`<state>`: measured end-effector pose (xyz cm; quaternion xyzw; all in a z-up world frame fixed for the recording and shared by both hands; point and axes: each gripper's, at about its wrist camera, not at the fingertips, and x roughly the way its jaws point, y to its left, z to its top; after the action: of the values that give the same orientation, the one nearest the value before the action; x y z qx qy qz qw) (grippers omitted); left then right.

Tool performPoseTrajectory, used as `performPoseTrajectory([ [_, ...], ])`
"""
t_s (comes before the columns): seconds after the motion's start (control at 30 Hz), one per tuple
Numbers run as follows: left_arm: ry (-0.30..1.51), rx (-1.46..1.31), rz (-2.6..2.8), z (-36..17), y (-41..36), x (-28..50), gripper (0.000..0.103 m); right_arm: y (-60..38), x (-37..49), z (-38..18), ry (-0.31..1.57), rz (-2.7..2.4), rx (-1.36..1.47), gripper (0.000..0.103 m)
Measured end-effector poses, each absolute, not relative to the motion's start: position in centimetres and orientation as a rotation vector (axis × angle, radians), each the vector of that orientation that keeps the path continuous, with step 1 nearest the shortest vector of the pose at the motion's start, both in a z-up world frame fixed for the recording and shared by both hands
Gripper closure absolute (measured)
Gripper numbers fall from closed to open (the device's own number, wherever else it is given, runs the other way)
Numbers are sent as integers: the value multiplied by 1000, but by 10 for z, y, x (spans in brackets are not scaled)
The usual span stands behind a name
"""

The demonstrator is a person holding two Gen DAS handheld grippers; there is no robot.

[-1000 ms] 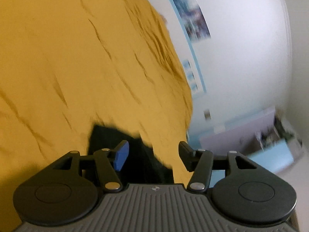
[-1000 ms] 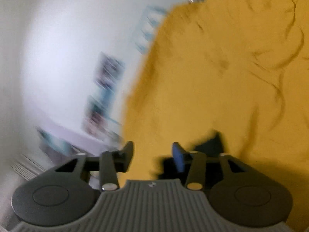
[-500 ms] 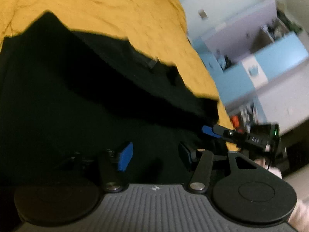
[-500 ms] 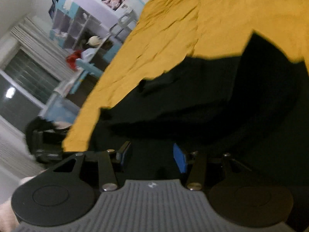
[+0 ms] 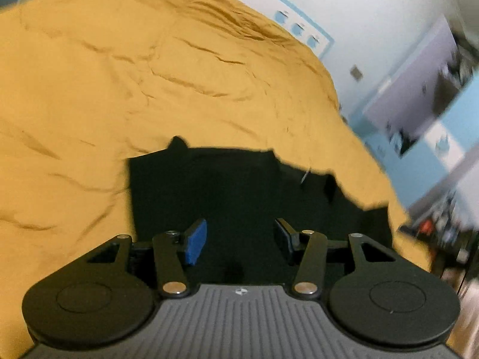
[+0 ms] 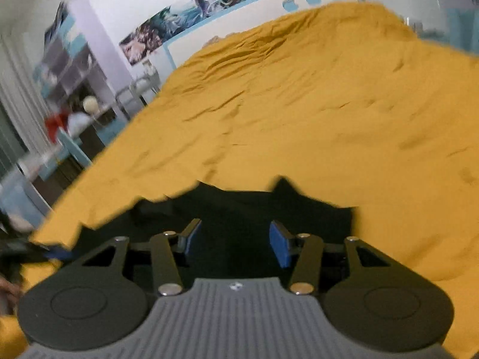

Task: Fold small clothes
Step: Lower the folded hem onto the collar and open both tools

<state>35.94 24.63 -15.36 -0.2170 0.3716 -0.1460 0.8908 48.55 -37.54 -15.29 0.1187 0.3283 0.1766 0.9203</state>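
A black garment (image 5: 227,185) lies flat on a mustard-yellow bed cover (image 5: 149,74), with an uneven far edge. My left gripper (image 5: 239,232) hovers over its near part; its jaws are closing, and nothing is pinched between the pads. In the right wrist view the same garment (image 6: 239,206) spreads below my right gripper (image 6: 235,232), which stands open over the cloth without holding it. A blurred dark shape with a blue tip (image 6: 57,252) at the garment's left edge looks like the other gripper.
The yellow cover (image 6: 329,104) stretches far ahead, rumpled near the headboard. A blue and lilac shelf unit (image 5: 434,89) stands past the bed's right side. Posters (image 6: 179,21) hang on the wall, and cluttered shelves (image 6: 69,68) stand at the left.
Both views have rolled back to level. Half a second ago the black garment filled both views; now it lies smaller ahead. The left jaws have narrowed a little.
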Motion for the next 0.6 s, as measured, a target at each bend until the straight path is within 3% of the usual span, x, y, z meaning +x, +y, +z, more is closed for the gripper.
performPoseTrajectory([
  [0.23,703,-363,-205,-137,259,375,42,-367,507,-173,645,349,21,56],
  [0.33,722,-359,-171,-143,267,385,42,-356,522,-186,656,321,0,46],
  [0.57,745,-264,-174,-159,245,416,39,-346,536,-199,665,335,-30,47],
  [0.6,745,-251,-179,-161,242,419,43,-345,536,-200,665,329,-38,49],
])
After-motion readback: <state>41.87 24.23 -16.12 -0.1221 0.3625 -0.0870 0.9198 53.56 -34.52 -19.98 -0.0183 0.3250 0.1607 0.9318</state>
